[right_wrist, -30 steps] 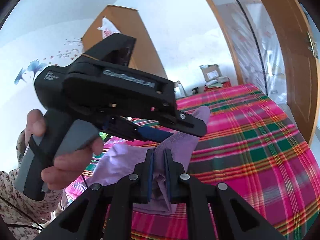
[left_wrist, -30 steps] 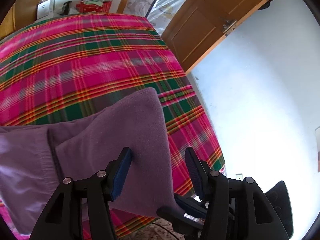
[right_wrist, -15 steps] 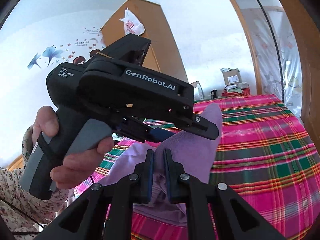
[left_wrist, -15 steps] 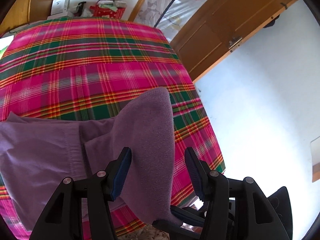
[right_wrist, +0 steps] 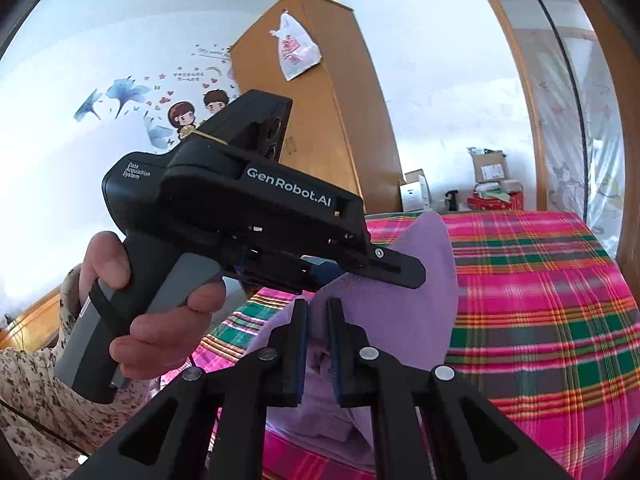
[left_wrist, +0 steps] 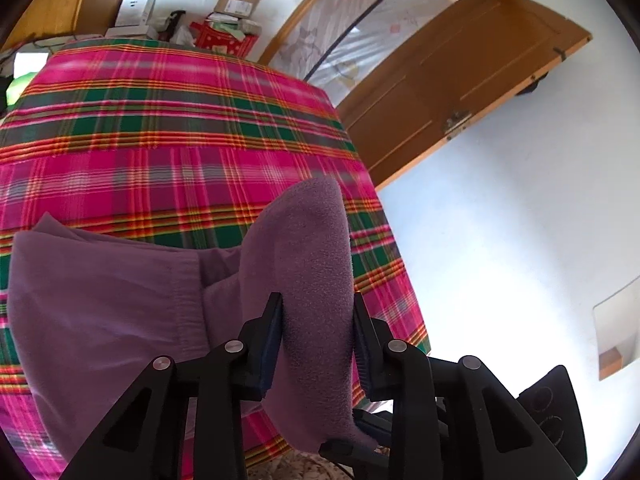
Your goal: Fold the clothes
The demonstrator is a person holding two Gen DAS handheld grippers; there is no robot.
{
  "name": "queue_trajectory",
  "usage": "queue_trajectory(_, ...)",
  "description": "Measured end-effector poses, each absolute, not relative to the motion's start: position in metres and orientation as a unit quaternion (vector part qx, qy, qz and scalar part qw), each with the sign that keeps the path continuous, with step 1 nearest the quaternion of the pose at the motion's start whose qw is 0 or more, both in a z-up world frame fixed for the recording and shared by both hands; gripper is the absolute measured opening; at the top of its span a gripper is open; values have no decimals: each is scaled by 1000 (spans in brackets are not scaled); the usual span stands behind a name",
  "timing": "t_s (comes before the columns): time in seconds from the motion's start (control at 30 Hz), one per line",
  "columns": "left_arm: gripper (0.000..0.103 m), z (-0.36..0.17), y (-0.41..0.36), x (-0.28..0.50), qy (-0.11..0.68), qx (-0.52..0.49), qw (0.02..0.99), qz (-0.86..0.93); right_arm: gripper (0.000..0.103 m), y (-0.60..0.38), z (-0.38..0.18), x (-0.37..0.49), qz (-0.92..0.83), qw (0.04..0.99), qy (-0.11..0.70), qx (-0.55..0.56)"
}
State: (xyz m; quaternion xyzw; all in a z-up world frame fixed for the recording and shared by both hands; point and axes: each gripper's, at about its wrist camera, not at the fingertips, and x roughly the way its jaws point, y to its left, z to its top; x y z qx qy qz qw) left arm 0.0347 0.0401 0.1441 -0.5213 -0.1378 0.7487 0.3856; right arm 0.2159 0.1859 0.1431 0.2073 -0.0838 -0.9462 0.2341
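Left wrist view. Left gripper (left_wrist: pixel 318 328), black two-finger claw with blue pads: jaws closing on a raised fold of the purple fleece garment (left_wrist: pixel 308 280), the cloth filling the gap and touching both pads. The garment rose to a rounded peak at 12 o'clock of the claw; its smoother, seamed part spread flat toward 9 o'clock. It lay at the near edge of the pink, green and yellow plaid bedspread (left_wrist: pixel 160 140). At 5 o'clock, the right gripper (left_wrist: pixel 372 434) showed from below, pinching the garment's lower tip. Cardboard boxes (left_wrist: pixel 236 4) stood beyond the bedspread at 12 o'clock; a brown wooden door (left_wrist: pixel 448 80) at 2 o'clock.

Right wrist view. Right gripper (right_wrist: pixel 318 332): jaws nearly shut, clamped on a thin fold of the purple fleece garment (right_wrist: pixel 424 280), which stood up toward 1 o'clock. Left gripper (right_wrist: pixel 332 270), black body lettered "GenRobot.AI", crossed at 11 o'clock with its fingers on the same raised cloth, whether clamped could not be told from here; a hand (right_wrist: pixel 132 312) gripped its grey handle at 9 o'clock, above a floral sleeve (right_wrist: pixel 28 392). The plaid bedspread (right_wrist: pixel 540 300) filled 3 o'clock. A tall wooden wardrobe (right_wrist: pixel 332 92) bearing a white plastic bag (right_wrist: pixel 298 48) stood at 12 o'clock.
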Motion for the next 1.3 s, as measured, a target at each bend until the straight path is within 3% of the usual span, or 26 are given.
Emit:
queue_trajectory(0.97, 31, 104, -130, 16, -296, -498, 320, 750, 10, 66, 123, 177, -906, 332, -29, 261)
queue_trajectory(1.3, 31, 52, -154, 4, -314, -532, 295, 729, 9, 31, 86, 156, -888, 338, -19, 311)
